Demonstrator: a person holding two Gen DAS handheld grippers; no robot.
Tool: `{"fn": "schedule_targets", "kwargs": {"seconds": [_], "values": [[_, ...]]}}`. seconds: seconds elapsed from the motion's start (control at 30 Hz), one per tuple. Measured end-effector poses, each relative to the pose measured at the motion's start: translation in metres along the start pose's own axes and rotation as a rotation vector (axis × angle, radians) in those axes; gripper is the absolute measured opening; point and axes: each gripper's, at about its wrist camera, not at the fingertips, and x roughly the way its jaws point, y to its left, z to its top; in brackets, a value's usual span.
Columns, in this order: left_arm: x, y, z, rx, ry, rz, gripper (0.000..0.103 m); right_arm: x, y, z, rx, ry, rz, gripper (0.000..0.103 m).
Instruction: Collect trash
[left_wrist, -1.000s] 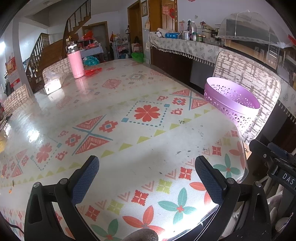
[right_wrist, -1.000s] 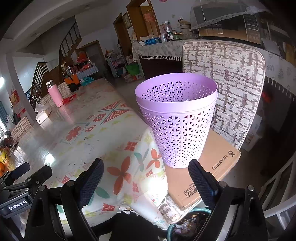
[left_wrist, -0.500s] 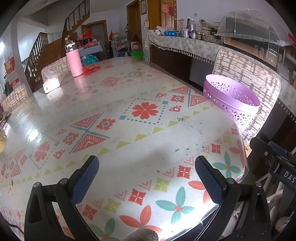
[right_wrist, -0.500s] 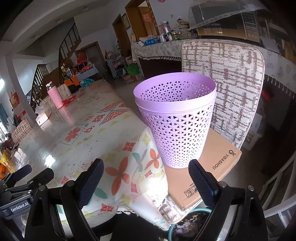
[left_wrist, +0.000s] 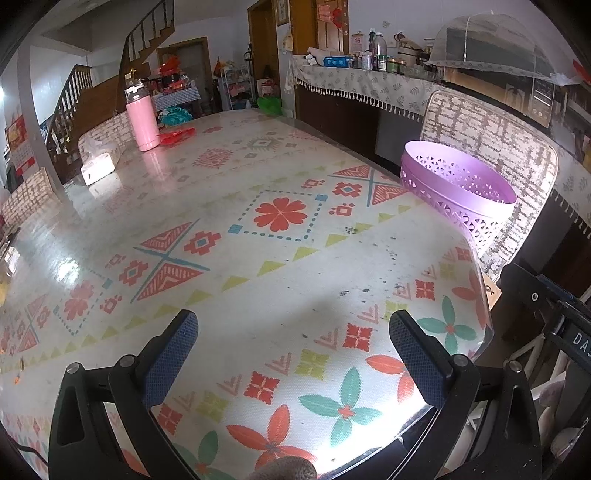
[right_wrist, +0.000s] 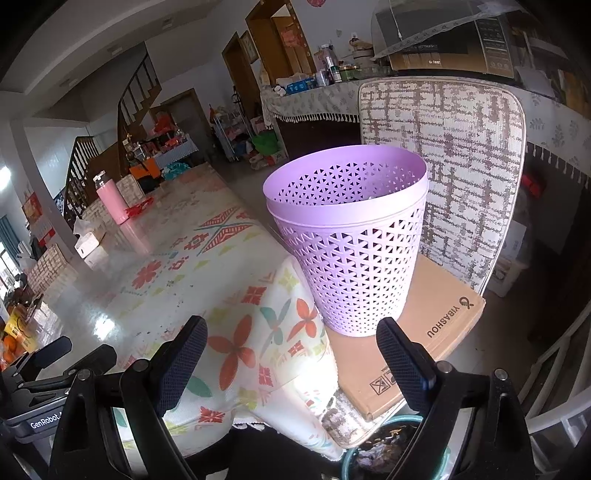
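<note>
Both tongs are gaping wide and empty, the right tongs (right_wrist: 291, 350) facing the upright lilac mesh wastebasket (right_wrist: 351, 251) on a cardboard box (right_wrist: 424, 339) beside the table (left_wrist: 258, 258), nearer it than the left tongs (left_wrist: 293, 343)
</note>
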Motion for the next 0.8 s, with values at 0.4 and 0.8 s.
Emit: {"fn": "schedule_targets", "kwargs": {"seconds": [0.4,0.8], "values": [[-0.007,-0.018,0.000,0.045,-0.006,-0.001,0.103,-0.007,-0.016,0.000,0.034,-0.021,0.007,0.095],[-0.011,-0.040,-0.002,0.094,-0.007,0.001,0.103,-0.013,-0.036,-0.003,0.072,-0.037,0.015,0.096]]}}
